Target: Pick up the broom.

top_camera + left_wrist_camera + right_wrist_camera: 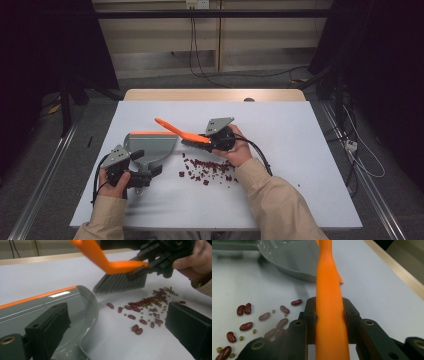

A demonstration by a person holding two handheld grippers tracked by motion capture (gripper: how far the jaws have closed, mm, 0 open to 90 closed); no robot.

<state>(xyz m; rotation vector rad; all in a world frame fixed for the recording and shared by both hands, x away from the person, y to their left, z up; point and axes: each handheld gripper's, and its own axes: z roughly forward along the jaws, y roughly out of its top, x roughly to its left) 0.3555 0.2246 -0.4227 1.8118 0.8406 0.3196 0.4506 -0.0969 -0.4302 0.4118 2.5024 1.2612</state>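
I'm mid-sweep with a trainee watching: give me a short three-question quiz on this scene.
1. True or false: the right gripper is shut on the brush.
2. Which thing is the left gripper at? A) the brush B) the dustpan C) the cable
3. Where do the beans lie relative to the dustpan in the high view?

Key
1. True: in the right gripper view both jaws press on the orange brush.
2. B: it is at the dustpan's handle.
3. On the table, to the dustpan's right and nearer the person, below the brush's bristles; none show in the pan.
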